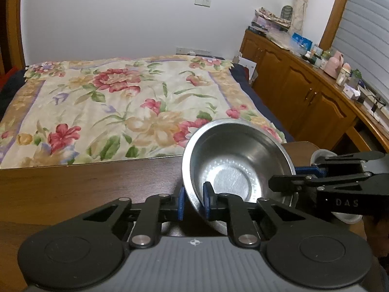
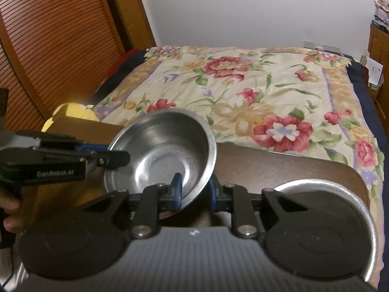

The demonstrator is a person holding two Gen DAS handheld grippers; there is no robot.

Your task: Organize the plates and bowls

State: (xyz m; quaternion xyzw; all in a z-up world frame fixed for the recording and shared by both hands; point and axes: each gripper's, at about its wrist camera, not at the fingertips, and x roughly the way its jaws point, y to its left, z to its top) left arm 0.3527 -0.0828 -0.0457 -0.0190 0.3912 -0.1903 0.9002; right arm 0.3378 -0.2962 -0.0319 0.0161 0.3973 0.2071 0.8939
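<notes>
Left gripper (image 1: 193, 203) clamped on bowl (image 1: 238, 160) rim; right gripper (image 2: 194, 192) clamped on opposite rim

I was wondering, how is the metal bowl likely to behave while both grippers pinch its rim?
The metal bowl looks thin and rigid, so probably light and unlikely to flex. Its shiny wall may slip between the blue pads of the left gripper. Held tilted at the rim by the right gripper too, it could pivot if either lets go.
</notes>
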